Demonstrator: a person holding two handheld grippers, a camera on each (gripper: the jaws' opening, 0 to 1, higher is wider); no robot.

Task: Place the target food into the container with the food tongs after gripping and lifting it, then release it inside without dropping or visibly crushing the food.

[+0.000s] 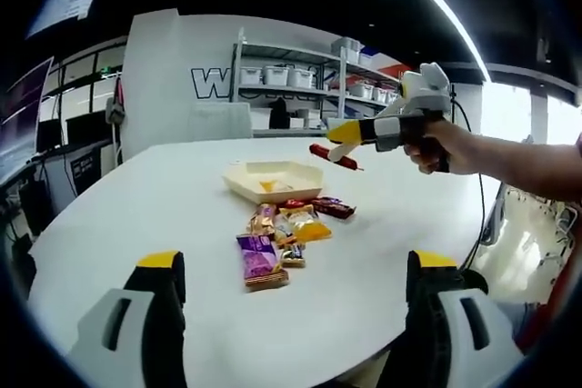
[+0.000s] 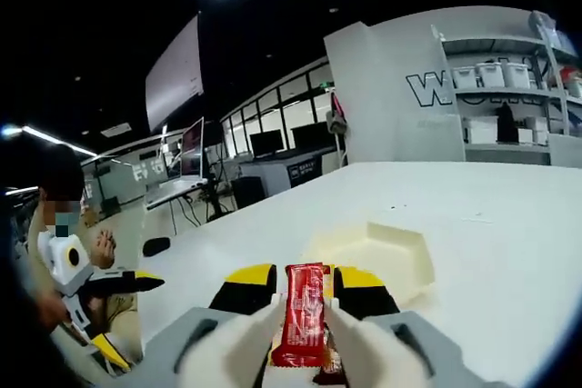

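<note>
Red-wrapped snack bar (image 2: 305,313) sits clamped between the right gripper (image 2: 304,290) jaws, held aloft above the cream container (image 1: 273,179) for release inside. The left gripper (image 1: 296,279) hangs wide open, holding nothing. One container; roughly six wrapped snacks (image 1: 284,233) lie on the white table (image 1: 136,215).

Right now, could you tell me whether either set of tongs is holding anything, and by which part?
The right tongs grip a red wrapped snack bar across its middle, above the table. The left tongs are open, holding nothing.
</note>
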